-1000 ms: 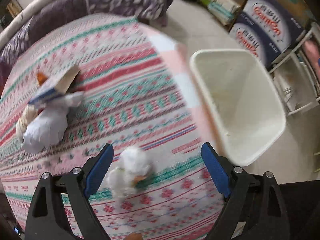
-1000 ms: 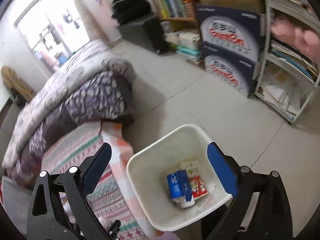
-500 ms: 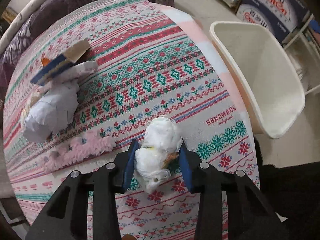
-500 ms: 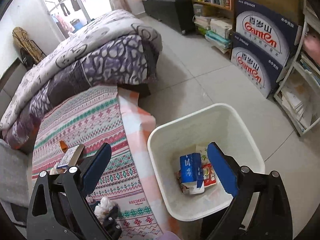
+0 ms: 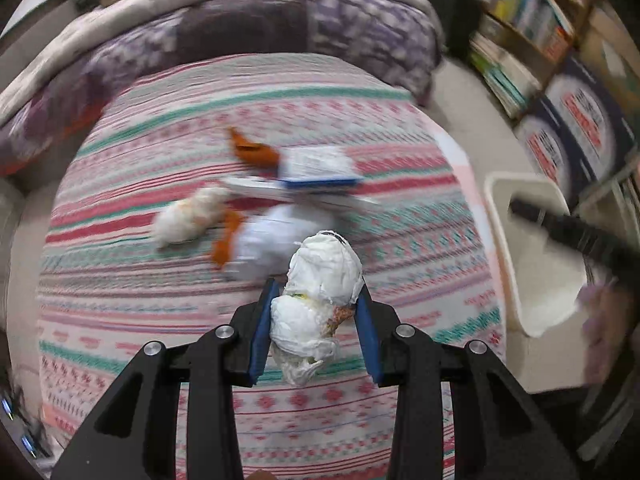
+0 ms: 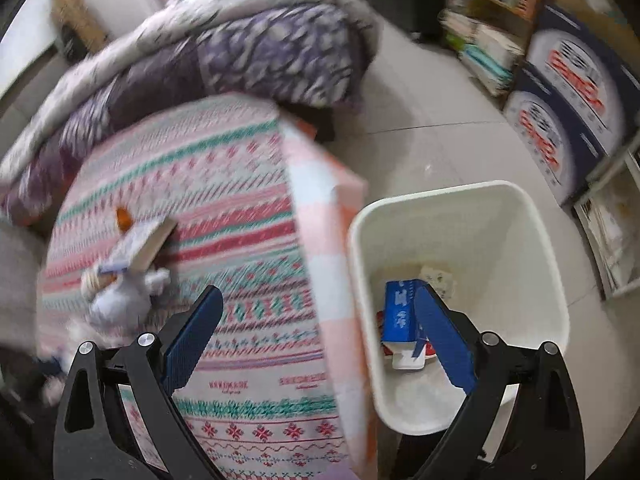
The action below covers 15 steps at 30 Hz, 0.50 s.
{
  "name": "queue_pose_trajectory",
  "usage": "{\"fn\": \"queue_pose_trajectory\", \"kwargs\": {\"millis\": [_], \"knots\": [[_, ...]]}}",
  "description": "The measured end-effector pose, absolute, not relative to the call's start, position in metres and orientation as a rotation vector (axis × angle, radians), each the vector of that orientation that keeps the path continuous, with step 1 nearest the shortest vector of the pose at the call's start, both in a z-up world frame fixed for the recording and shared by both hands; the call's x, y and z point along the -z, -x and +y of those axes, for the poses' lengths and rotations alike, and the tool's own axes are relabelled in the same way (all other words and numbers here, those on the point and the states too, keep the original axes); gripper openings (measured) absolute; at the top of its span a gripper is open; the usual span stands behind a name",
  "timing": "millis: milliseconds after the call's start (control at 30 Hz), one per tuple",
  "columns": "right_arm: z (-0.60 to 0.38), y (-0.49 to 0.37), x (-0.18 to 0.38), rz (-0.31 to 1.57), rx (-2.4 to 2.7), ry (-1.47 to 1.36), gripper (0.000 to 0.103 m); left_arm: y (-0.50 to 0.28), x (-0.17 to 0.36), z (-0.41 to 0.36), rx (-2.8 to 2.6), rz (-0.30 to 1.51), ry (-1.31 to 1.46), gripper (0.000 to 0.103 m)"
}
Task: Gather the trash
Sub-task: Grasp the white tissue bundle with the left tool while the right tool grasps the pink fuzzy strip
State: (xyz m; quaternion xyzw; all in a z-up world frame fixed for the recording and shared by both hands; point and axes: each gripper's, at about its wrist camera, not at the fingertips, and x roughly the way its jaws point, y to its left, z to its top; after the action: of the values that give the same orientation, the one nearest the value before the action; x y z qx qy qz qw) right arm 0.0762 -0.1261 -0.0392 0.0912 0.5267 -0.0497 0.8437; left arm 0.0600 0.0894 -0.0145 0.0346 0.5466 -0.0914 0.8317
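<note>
The left gripper (image 5: 314, 322) has closed on the crumpled tissue wad (image 5: 316, 300) and lifted it off the tablecloth (image 5: 160, 280), mid-frame.

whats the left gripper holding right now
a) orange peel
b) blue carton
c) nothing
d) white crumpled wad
d: in the left wrist view the left gripper has its blue pads pressed on both sides of the white crumpled wad, lifted off the patterned cloth.

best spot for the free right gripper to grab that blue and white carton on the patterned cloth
Grip the blue and white carton across its thin thickness at the raised open edge, probably coming down from above on the side facing the white bin. It lies tilted on other litter, so that edge stands clear of the patterned cloth.
</note>
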Motion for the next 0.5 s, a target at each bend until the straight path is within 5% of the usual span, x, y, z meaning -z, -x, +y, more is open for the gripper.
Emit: {"fn": "queue_pose_trajectory", "kwargs": {"millis": [500], "knots": [[0.043, -0.068, 0.082, 1.064, -0.357, 0.274, 0.091, -0.064, -0.019, 0.188, 0.053, 1.111, 0.132, 0.038]]}}
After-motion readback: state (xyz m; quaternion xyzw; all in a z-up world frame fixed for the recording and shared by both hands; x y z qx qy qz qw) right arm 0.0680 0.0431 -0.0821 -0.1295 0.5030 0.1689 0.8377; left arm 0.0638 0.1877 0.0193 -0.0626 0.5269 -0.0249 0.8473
